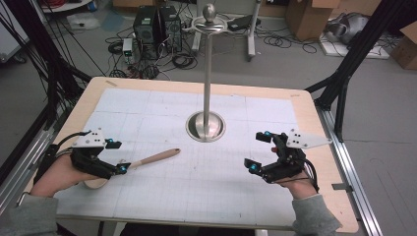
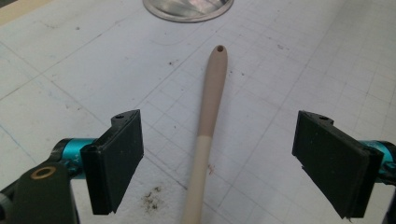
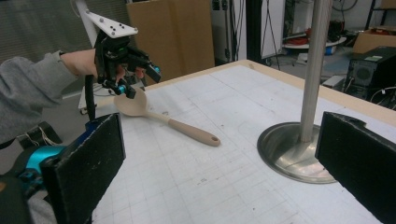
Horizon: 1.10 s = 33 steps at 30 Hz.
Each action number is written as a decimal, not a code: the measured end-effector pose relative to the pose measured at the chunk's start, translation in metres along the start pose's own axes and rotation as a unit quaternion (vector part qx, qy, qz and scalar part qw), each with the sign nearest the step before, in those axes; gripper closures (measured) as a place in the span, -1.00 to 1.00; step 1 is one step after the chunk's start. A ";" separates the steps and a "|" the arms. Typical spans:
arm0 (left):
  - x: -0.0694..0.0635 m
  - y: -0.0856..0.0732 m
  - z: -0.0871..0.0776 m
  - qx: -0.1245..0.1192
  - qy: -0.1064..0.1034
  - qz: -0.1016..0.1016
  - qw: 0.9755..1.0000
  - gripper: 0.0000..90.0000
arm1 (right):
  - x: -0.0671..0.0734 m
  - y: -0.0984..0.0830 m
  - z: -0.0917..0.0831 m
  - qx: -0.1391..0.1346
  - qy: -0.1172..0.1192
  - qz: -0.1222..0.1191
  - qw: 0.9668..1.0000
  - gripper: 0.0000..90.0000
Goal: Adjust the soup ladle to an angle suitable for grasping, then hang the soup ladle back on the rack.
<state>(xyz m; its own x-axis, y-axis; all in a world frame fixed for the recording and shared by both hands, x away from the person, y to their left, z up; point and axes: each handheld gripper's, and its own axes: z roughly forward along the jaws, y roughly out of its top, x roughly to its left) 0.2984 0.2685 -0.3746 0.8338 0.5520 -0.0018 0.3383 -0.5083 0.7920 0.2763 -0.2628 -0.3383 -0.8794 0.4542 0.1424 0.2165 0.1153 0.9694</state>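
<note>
Both grippers wide open, left gripper (image 1: 117, 156) over spoon (image 1: 147, 160)

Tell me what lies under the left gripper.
Under the open left gripper lies the beige spoon on the white gridded mat. Its handle runs out toward the metal stand's base; in the high view the hand and gripper cover most of its bowl.

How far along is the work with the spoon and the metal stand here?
Done: little that shows; the spoon lies flat on the table mat. In hand: the left gripper is open astride its handle, pads clear of it. The right gripper is open and empty beside the stand. Left: likely gripping the spoon and hanging it by its handle hole.
</note>
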 end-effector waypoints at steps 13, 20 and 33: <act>0.006 0.008 0.010 0.056 0.006 0.037 0.998 -0.56 | 0.001 -0.003 -0.002 0.005 -0.004 0.000 1.000 -0.99; 0.003 0.005 0.022 0.095 -0.003 0.055 0.994 -0.50 | 0.005 -0.003 0.000 0.005 0.004 -0.004 1.000 -0.99; 0.011 -0.004 0.048 0.169 -0.017 0.059 0.984 -0.32 | 0.004 -0.004 -0.006 0.007 -0.002 0.000 1.000 -0.99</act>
<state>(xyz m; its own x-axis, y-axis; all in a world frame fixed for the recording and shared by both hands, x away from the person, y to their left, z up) 0.3268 0.2448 -0.4072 0.8880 0.4568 0.0532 0.3595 -0.7616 0.5391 0.2693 -0.2662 -0.3408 -0.8773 0.4585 0.1420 0.2230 0.1273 0.9665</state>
